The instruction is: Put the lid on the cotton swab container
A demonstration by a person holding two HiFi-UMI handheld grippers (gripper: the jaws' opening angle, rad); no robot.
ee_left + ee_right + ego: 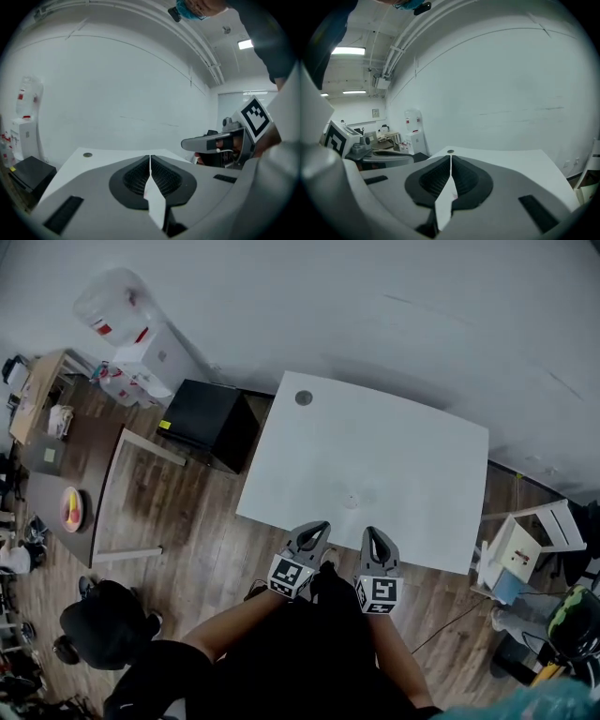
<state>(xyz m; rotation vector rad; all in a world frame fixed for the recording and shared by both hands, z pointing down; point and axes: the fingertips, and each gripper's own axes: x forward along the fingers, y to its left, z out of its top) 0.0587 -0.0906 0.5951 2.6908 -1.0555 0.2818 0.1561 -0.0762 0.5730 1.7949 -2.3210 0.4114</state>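
Firstly, the room: a wooden floor (187,549) meets one plain white wall (375,306) along the top of the head view.

At the far left stands one dark brown table (70,465) with one plate (71,508) on its near end. Just right of it, against the wall, is one white water dispenser (155,357) with one clear bottle (112,304) on top. Lower left, one person in black (108,624) is low over the floor. Next comes one black cabinet (208,420), which touches the left side of the desk.

One white desk (403,456) fills the middle, and it stands at a slant to the wall. Near its far left corner is one round grey cap (303,397). Toward the near edge lies one faint clear shape (352,500). It may be the cotton swab container, but it is too small and pale to tell, and I cannot find the lid apart from it.

There are two claws, side by side at the near edge of the desk, just before that shape and not touching it. The left claw (322,525) has its jaws pressed together with nothing between them. The right claw (372,532) is the same, closed and empty.

At the far right, one white stool (530,540) stands on the floor, near the corner of the desk.
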